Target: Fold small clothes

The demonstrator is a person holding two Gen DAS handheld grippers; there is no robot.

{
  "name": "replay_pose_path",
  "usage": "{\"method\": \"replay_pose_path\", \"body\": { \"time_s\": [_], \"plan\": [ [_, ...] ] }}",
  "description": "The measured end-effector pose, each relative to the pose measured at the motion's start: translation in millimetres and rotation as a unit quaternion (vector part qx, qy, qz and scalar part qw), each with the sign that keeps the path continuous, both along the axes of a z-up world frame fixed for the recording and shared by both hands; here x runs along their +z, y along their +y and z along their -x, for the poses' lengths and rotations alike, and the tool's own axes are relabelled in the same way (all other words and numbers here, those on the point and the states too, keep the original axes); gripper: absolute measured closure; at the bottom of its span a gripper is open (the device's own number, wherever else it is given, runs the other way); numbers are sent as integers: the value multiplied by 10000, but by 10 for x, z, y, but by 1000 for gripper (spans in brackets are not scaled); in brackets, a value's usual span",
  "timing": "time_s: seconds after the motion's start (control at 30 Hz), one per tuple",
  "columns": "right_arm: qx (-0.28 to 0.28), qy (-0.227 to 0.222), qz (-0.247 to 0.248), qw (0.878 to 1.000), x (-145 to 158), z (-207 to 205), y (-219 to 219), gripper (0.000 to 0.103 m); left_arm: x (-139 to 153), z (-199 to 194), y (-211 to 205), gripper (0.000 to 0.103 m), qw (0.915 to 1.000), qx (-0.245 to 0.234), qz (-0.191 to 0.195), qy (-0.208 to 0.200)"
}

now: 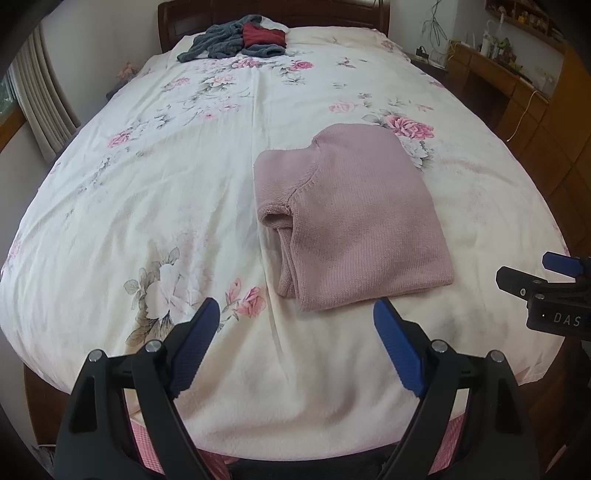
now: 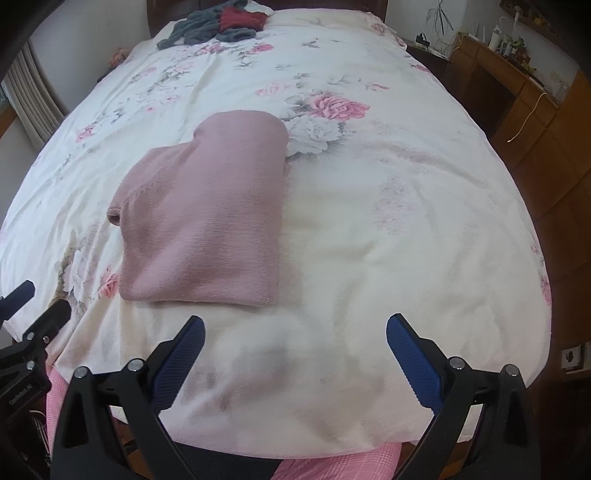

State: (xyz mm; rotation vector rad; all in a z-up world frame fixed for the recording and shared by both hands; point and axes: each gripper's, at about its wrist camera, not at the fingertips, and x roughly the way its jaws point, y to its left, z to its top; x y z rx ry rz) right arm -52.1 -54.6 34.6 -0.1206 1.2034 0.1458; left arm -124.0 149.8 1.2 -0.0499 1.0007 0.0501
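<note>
A dusty-pink knit sweater (image 1: 351, 218) lies folded into a compact rectangle on the floral bedspread (image 1: 147, 184); the right wrist view shows the same sweater (image 2: 207, 210) left of centre. My left gripper (image 1: 297, 314) hovers open over the bed's near edge, just short of the sweater's front hem, with nothing between its blue pads. My right gripper (image 2: 295, 328) is also open and empty, a little in front of and to the right of the sweater. Each gripper shows at the edge of the other's view: the right gripper (image 1: 546, 291), the left gripper (image 2: 29, 314).
A heap of grey and dark red clothes (image 1: 240, 37) lies at the head of the bed by the wooden headboard (image 1: 192, 18). Wooden cabinets (image 1: 535, 122) with small items stand along the right wall. Curtains (image 1: 40, 107) hang on the left. Pink checked fabric (image 2: 332, 465) shows below the bed edge.
</note>
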Motion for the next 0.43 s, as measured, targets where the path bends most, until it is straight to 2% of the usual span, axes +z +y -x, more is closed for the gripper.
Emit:
{"method": "replay_pose_path", "body": {
  "time_s": [0.43],
  "plan": [
    [-32,-27,9,10000,31,25,-5,4,13,8,9,18,10000,24,-15,0]
  ]
}}
